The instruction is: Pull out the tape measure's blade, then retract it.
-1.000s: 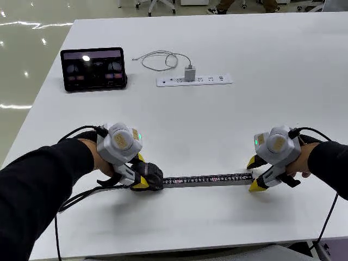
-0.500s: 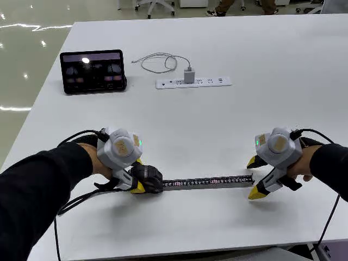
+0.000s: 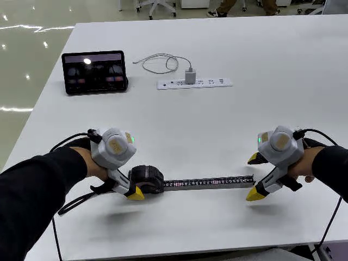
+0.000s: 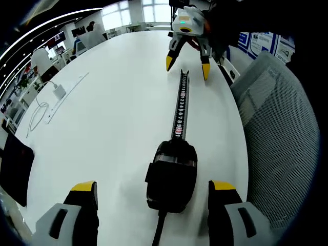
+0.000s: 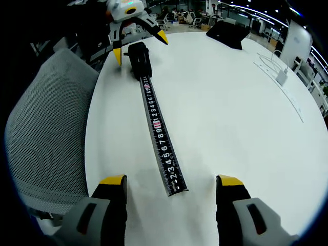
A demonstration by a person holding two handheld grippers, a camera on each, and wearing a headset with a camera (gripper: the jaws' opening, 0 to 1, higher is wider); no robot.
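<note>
Lying flat on the white table (image 3: 217, 119), the tape measure (image 3: 163, 180) runs in one straight line from one gripper to the other, crosswise in front of the person. Its black case (image 4: 171, 171) sits between the spread jaws of the left gripper (image 4: 152, 186), with clear table on either side of it, so nothing is clamped there. The blade (image 3: 209, 181) runs out of the case directly away from that gripper, along the way its jaws point. The blade's tip (image 5: 176, 188) ends between the jaws of the right gripper (image 3: 253, 176), which also stand wide apart and touch nothing.

The pull-out looks done, and the retraction seems to be what is left. That turns on the case, and the left gripper is plainly nearer (the case is already between its jaws). The right gripper is well placed to close on the tip and guide it home along the blade's own line.
</note>
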